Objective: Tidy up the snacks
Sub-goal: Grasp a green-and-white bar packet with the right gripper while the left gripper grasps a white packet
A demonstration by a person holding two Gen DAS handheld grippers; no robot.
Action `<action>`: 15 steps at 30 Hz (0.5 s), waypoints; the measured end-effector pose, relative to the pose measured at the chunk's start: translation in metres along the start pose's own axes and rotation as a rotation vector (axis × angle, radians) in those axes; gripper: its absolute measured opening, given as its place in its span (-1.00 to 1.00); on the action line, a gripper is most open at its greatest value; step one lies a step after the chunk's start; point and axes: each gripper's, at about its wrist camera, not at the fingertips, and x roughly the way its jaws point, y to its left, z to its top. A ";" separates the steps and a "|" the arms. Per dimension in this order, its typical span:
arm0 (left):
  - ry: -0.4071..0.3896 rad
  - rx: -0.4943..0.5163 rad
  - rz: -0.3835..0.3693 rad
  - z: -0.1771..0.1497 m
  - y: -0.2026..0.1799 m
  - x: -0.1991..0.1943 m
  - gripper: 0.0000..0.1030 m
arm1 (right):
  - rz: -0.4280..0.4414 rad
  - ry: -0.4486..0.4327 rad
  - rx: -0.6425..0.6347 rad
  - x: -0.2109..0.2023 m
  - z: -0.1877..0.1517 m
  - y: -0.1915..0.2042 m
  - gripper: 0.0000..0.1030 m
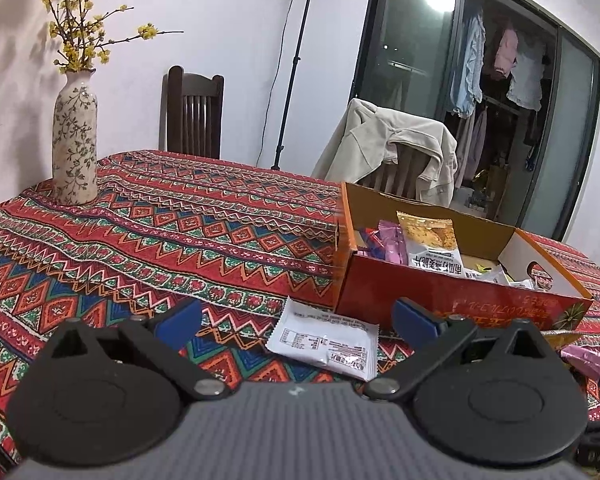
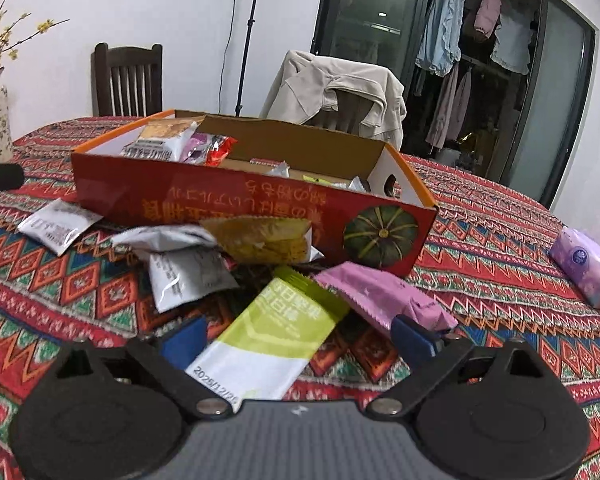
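The step in hand looks like picking up the next loose snack to put in the box. The right hand-held gripper [image 2: 298,338] hangs low over the tabletop [image 2: 500,248] with its jaws spread wide, and the green and white bar [image 2: 276,332] lies between its blue fingers [image 2: 184,342], not yet pinched. The bar lies flat, its long axis running from the white end near the camera up and to the right, green end pointing toward the red box [image 2: 236,196]. A pink packet [image 2: 384,294] lies just beside it on the right; silver packets [image 2: 184,272] and a yellow one [image 2: 268,240] lie between the bar and the box wall.

Next, the jaws need to close across the bar's narrow width, then lift it over the near wall into the box, which already holds several snacks.

The left hand-held gripper [image 1: 298,322] is also open and empty, above a white packet [image 1: 326,338] lying flat near the box.
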 end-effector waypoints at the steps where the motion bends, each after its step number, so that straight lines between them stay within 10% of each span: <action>1: 0.000 0.000 0.001 0.000 0.000 0.000 1.00 | 0.015 0.012 0.001 -0.001 -0.004 0.000 0.69; 15: 0.009 0.025 0.028 0.000 -0.004 -0.002 1.00 | 0.176 0.030 0.083 -0.002 -0.009 -0.016 -0.30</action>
